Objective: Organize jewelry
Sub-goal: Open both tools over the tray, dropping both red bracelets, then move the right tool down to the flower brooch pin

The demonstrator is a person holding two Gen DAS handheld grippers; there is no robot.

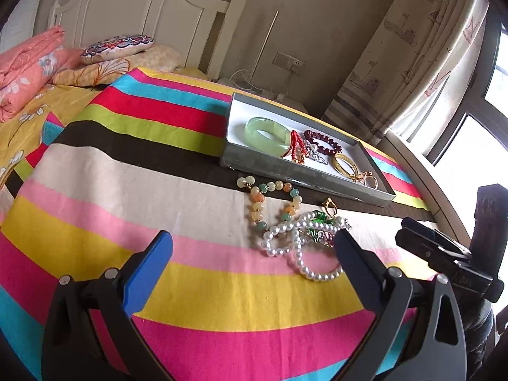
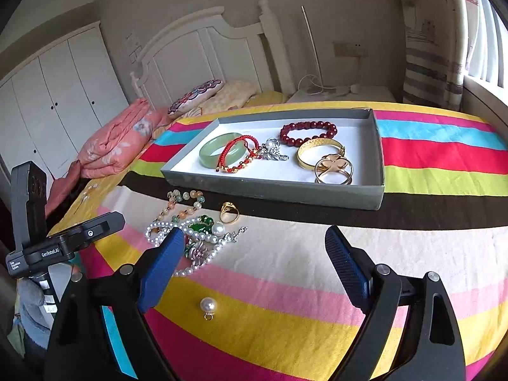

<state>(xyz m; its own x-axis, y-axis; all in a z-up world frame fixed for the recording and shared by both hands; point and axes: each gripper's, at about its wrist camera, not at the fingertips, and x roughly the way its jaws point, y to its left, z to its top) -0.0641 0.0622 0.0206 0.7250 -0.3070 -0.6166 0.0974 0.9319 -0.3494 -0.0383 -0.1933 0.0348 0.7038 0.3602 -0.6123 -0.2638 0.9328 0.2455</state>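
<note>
A grey box tray on a striped cloth holds a green jade bangle, a red cord bracelet, a dark red bead bracelet, a gold bangle and a gold ring. In front of the tray lies a loose pile: a pearl necklace, a pastel bead bracelet, a green brooch and a gold ring. A single pearl pendant lies apart. My left gripper and right gripper are open and empty, above the cloth near the pile.
The striped cloth covers a bed. A folded pink quilt and pillows lie by the white headboard. Curtain and window stand to the right. The other hand-held gripper shows at each view's edge.
</note>
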